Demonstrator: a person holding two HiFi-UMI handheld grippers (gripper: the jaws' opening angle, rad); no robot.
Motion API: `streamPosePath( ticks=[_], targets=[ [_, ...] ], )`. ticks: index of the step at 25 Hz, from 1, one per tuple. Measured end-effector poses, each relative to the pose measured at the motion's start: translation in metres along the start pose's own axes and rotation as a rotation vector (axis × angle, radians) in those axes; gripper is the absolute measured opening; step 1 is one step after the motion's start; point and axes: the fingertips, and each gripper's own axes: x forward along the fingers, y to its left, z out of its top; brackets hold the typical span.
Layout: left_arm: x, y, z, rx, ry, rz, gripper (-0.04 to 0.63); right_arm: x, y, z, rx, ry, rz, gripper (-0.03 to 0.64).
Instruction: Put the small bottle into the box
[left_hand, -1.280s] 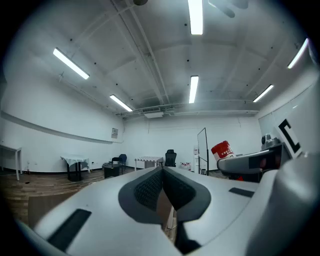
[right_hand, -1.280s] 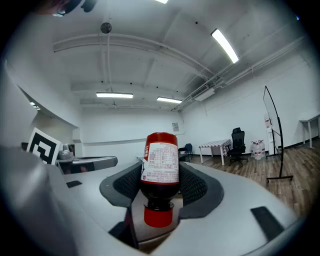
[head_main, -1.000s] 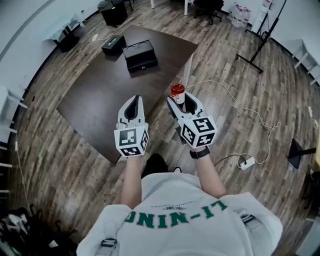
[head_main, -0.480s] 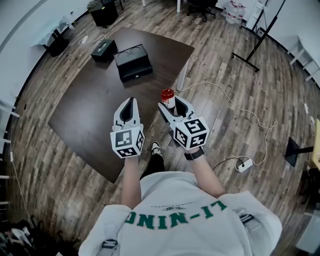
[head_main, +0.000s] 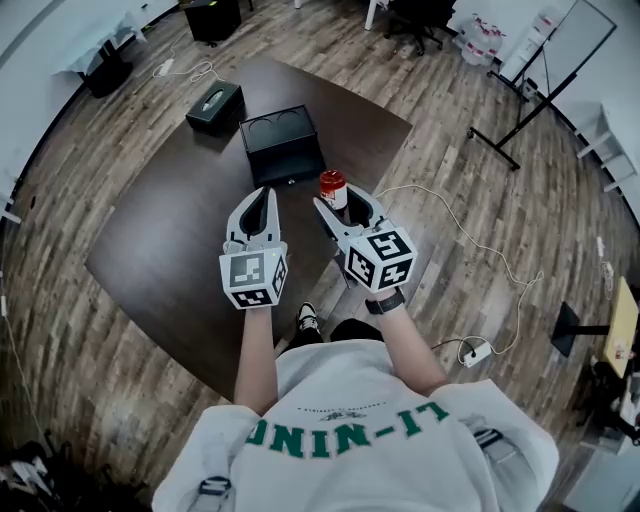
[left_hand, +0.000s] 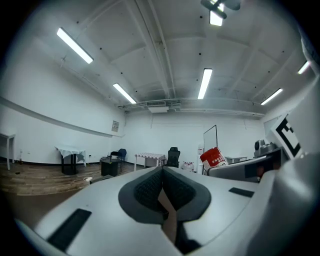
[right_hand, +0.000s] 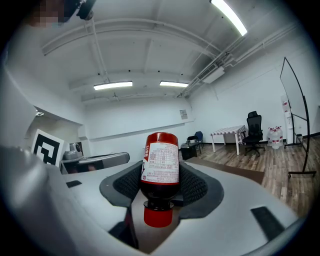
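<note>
The small bottle, dark with a red and white label, is gripped on both sides by my right gripper, which is shut on it above the dark brown table. In the right gripper view the bottle lies between the pads with its red cap toward the camera. The open black box sits on the table just beyond both grippers. My left gripper hovers beside the right one, jaws shut with nothing between them. From the left gripper view the bottle shows at the right.
A second black box lies on the table left of the open one. The table's right edge runs close beside the right gripper. A white cable and power strip lie on the wooden floor at right; a black stand is farther back.
The person has stepped forward. Both grippers, the right one still holding the bottle, now hang over the table close to the open black box instead of at the table's edge.
</note>
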Motion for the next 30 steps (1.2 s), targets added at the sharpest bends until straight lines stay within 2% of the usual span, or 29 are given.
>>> streamPosePath(
  ticks=[3, 5, 17, 23, 30],
  targets=[
    [0.017, 0.019, -0.003, -0.042, 0.009, -0.009, 0.014, 0.025, -0.005, 0.001, 0.007, 0.04, 0.003, 0.232],
    [0.027, 0.029, -0.004, -0.036, 0.015, -0.005, 0.014, 0.04, -0.009, 0.002, -0.014, 0.059, 0.009, 0.232],
    [0.12, 0.072, -0.044, -0.072, 0.11, 0.088, 0.014, 0.141, -0.079, -0.023, -0.07, 0.231, 0.117, 0.231],
    [0.153, 0.085, -0.065, -0.087, 0.154, 0.131, 0.014, 0.191, -0.117, -0.048, -0.177, 0.292, 0.114, 0.23],
    [0.183, 0.101, -0.085, -0.092, 0.209, 0.17, 0.014, 0.246, -0.132, -0.082, -0.271, 0.405, 0.242, 0.231]
  ],
)
